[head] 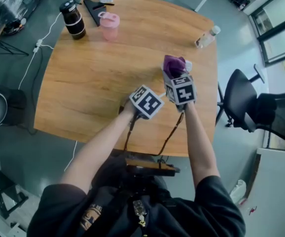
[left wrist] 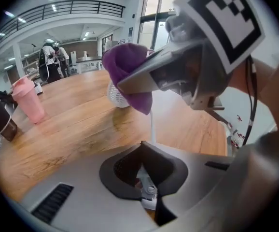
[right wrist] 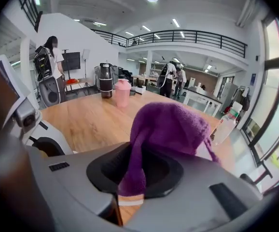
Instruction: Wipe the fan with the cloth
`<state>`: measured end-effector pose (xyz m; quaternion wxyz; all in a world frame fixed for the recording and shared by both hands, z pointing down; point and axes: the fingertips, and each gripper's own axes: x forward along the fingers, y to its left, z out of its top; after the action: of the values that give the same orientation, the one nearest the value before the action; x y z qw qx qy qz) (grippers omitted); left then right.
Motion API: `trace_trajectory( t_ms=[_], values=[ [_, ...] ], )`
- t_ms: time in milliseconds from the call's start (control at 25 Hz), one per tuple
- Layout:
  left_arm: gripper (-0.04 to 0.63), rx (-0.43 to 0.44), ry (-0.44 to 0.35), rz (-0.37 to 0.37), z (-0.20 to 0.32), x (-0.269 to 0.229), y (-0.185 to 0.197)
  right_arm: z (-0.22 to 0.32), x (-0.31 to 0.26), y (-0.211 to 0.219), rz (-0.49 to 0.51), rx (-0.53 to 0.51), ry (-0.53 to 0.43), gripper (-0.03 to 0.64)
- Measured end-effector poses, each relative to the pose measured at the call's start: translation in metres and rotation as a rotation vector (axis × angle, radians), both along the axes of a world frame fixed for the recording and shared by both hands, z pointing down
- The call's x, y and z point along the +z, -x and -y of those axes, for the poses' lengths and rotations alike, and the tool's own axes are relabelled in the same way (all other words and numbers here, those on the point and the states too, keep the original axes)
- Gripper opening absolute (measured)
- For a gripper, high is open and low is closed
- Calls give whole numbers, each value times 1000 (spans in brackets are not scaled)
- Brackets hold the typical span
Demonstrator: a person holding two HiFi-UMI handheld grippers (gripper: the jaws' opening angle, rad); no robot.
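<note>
At the counter's (head: 98, 83) far left corner stand a black flask (head: 72, 19) and a pink cup (head: 109, 24), well apart from the work.

The left tongs (left wrist: 144, 151) are clenched on the thin white stem of the fan (left wrist: 114, 94). Only the left gripper view makes this plain: the stem runs up from the closed tips to a white grille, low over the wood, with a shadow beneath it. From the head view the marker cube covers those tips, and the fan shows only as a white sliver beside the cloth (head: 174, 64). It sits over the counter's right half, about midway between the near and far edges.

The purple cloth is bunched and draped over the top of the grille. The right tongs (right wrist: 130, 182) grasp it. In the right gripper view a fold drops down between the pads and the bundle fills the middle, hiding the fan entirely. The left gripper view shows the same tongs from the side, nose down onto the cloth.

A clear plastic bottle (head: 206, 37) lies by the far right edge. A black office chair (head: 253, 107) stands on the floor past that edge.
</note>
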<state>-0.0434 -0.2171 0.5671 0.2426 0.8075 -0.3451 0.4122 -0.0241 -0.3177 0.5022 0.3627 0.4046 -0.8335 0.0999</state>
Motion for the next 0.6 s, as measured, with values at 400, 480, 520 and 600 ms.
trace_trajectory(
  t_ms=[400,480,520,600],
  values=[
    [4,67,22,-51,-5,-3,2,-19,16,7,214,-21,140,74],
    [3,68,16,-33,-8,-2,2,-27,-4,-6,263,-18,88,74],
    [3,66,6,-23,-8,-3,1,-31,-13,-15,281,-14,61,74],
    [4,55,-37,-4,-5,-11,-5,-38,-29,-38,313,7,14,74]
  ],
)
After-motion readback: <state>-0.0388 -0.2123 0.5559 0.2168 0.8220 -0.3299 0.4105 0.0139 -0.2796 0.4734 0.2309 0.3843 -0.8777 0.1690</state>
